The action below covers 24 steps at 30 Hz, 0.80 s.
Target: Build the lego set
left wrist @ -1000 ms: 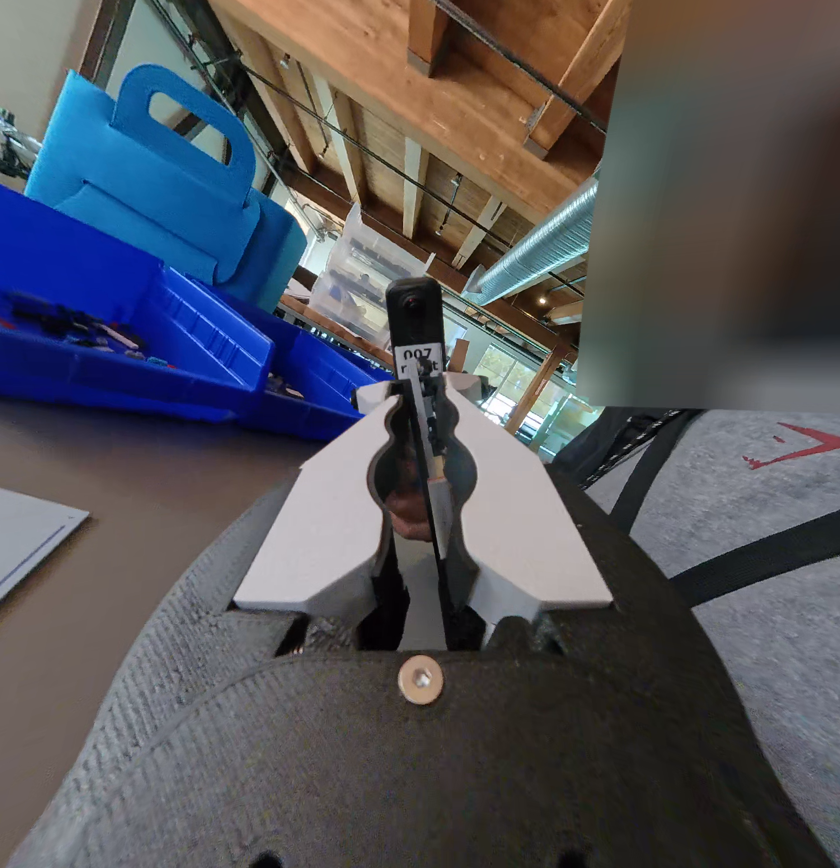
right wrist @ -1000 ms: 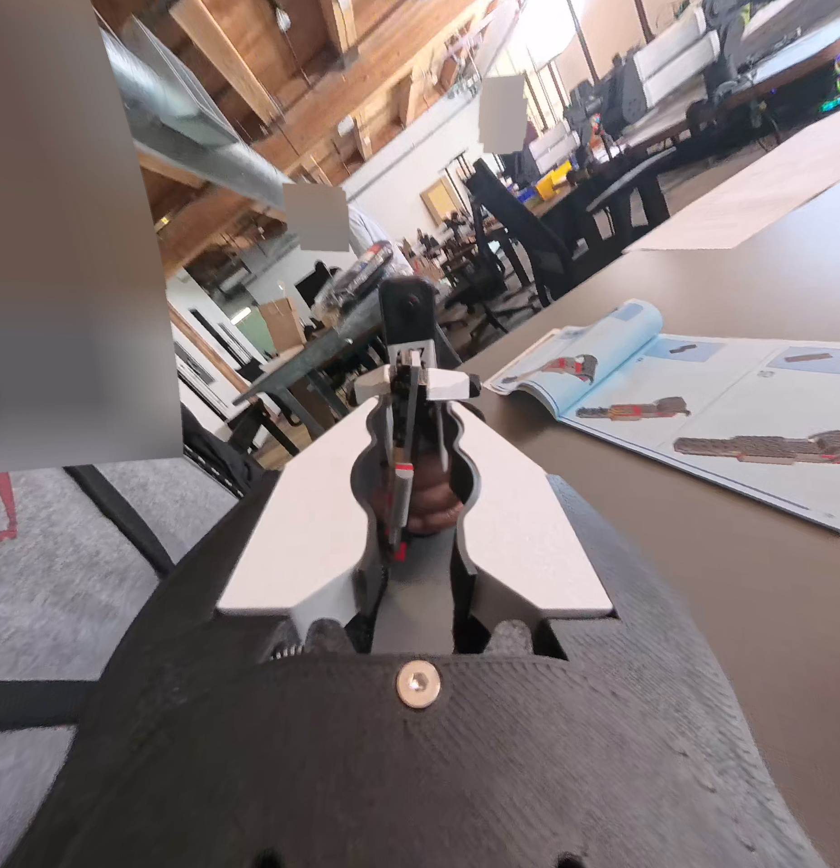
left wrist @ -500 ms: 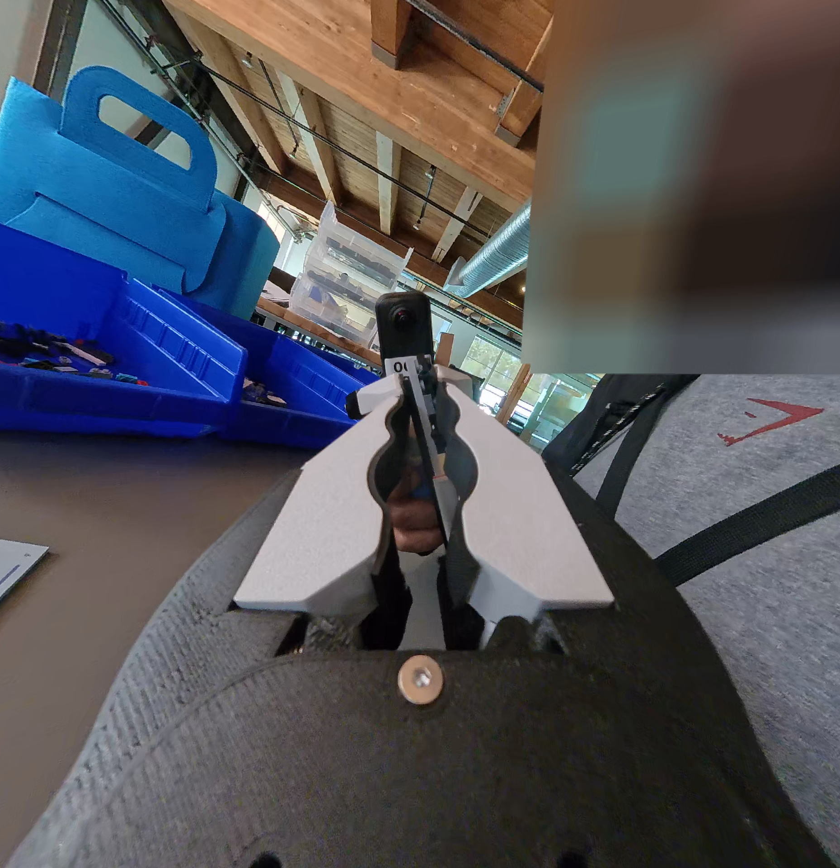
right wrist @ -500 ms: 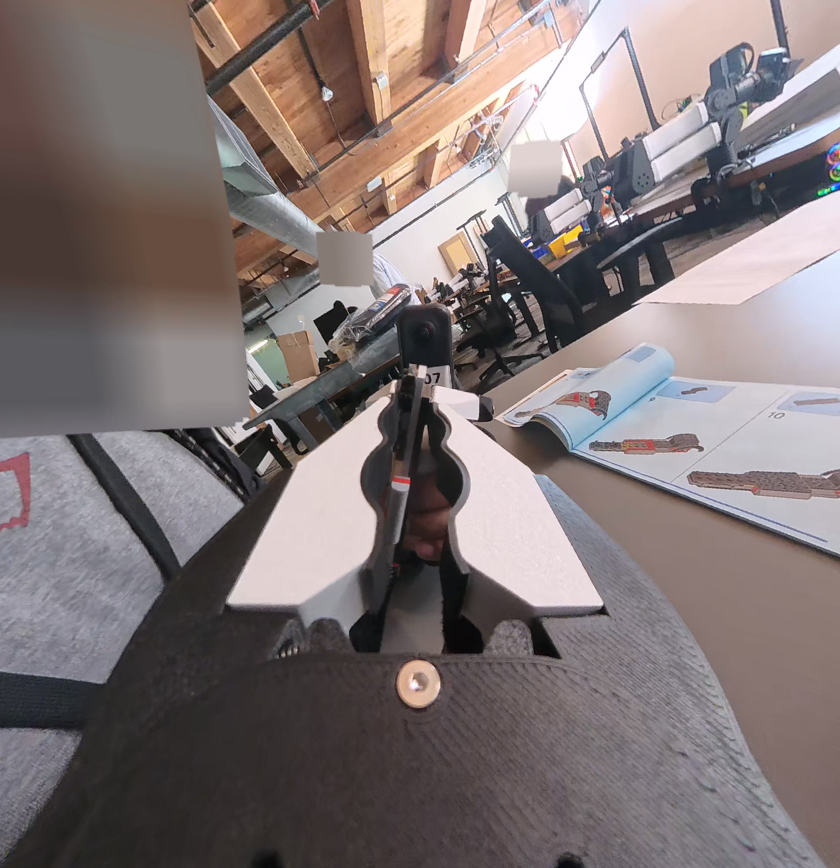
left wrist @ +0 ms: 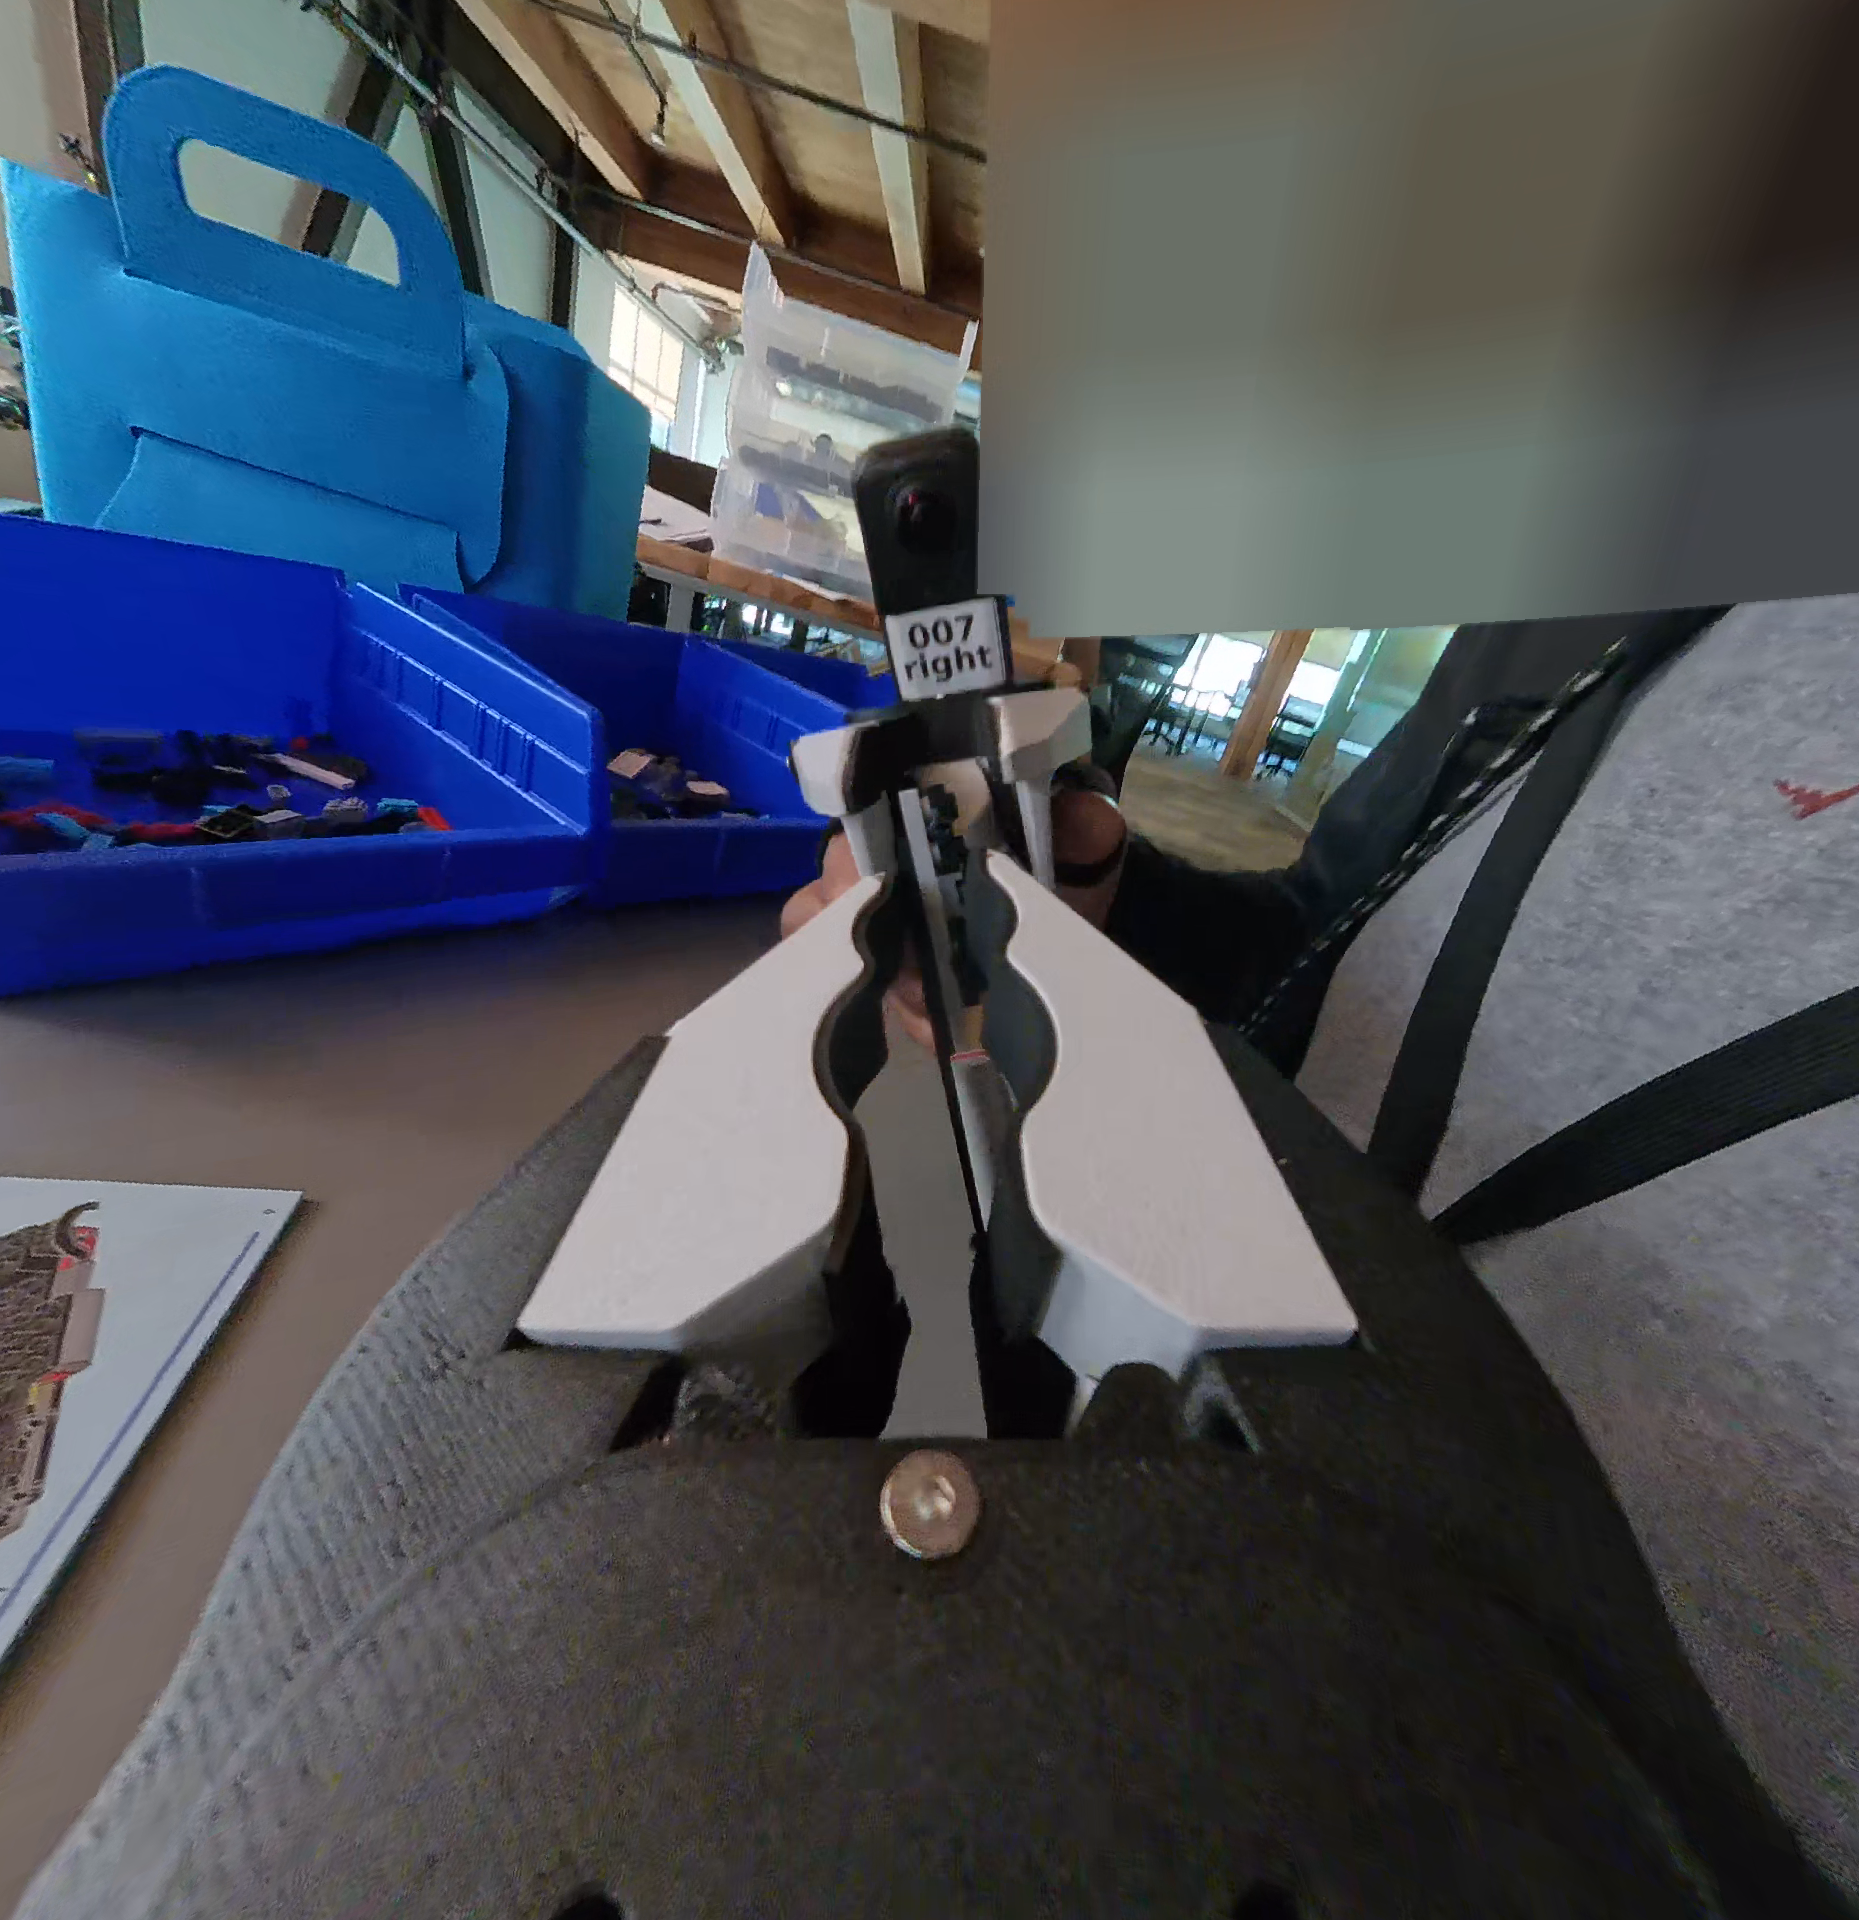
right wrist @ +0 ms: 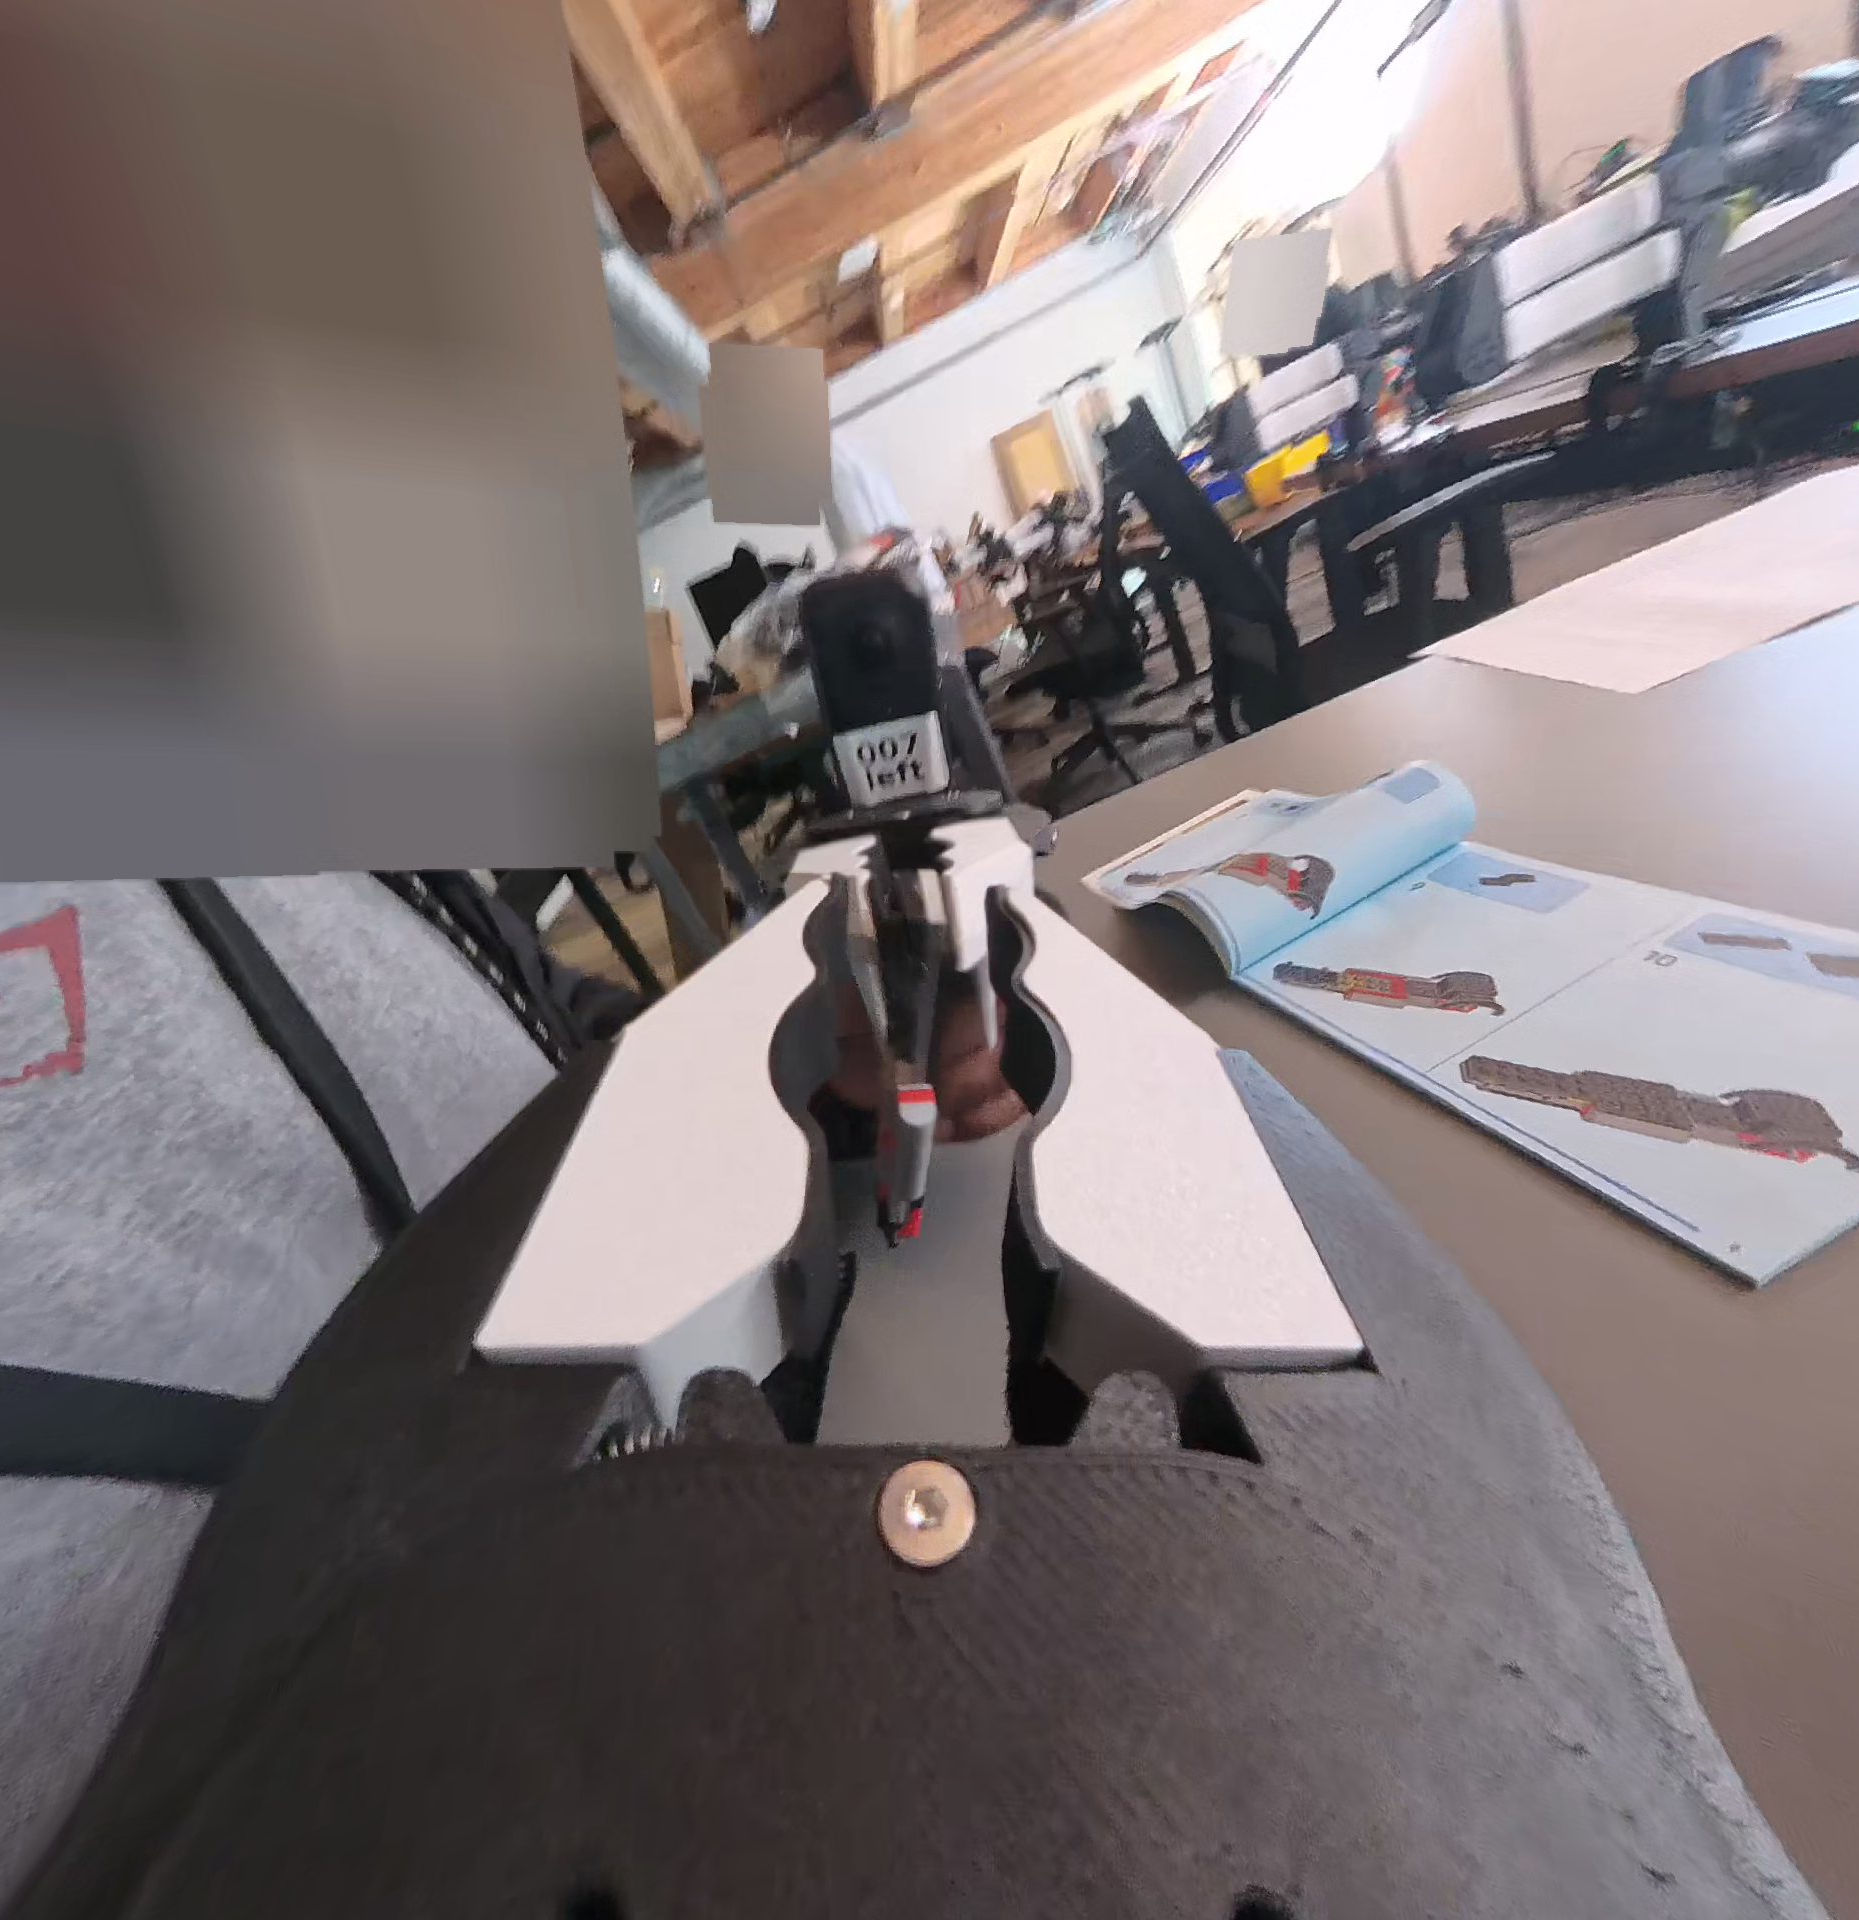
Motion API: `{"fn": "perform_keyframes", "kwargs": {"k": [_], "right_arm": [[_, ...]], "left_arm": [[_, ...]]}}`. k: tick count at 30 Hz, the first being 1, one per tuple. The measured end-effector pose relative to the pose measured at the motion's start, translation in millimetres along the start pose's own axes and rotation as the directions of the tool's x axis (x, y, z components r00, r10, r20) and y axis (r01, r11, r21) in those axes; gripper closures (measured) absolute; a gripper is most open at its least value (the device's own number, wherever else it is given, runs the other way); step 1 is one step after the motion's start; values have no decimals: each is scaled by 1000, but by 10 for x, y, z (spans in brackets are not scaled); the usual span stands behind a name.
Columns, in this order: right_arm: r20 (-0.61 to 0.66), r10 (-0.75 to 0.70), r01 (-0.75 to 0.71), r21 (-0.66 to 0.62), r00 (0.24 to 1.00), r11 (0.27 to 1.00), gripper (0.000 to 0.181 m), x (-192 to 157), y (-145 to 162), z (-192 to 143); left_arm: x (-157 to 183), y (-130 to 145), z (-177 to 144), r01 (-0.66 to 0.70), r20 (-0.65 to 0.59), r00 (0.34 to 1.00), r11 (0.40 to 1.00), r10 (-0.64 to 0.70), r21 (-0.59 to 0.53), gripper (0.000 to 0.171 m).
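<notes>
Both grippers, left (left wrist: 930,935) and right (right wrist: 909,977), clamp one thin lego strip (right wrist: 904,1143) end to end; light, stiff, likely snaps apart, so grip flat sides.

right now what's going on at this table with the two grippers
A person holds two handheld grippers nose to nose above the brown table. The left gripper and the right gripper both appear to pinch one thin lego assembly between them, seemingly pressing parts together. An open instruction booklet lies beside them, and blue bins of loose pieces sit behind. The build looks unfinished.
</notes>
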State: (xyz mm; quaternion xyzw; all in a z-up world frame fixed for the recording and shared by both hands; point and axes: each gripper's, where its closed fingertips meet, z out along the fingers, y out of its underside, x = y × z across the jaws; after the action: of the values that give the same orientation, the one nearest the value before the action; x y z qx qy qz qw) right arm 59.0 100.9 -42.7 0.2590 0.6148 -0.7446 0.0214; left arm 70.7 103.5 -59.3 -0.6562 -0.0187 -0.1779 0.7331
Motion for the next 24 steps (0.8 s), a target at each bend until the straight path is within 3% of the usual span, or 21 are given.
{"fn": "perform_keyframes", "kwargs": {"k": [9,24], "right_arm": [[30,-85,88,-99,996,991,168,-71,106,23],[46,-52,54,-57,998,997,170,-116,158,-21]], "left_arm": [[66,76,37,-92,6,996,989,93,-115,160],[128,143,56,-84,-20,996,979,81,-187,160]]}}
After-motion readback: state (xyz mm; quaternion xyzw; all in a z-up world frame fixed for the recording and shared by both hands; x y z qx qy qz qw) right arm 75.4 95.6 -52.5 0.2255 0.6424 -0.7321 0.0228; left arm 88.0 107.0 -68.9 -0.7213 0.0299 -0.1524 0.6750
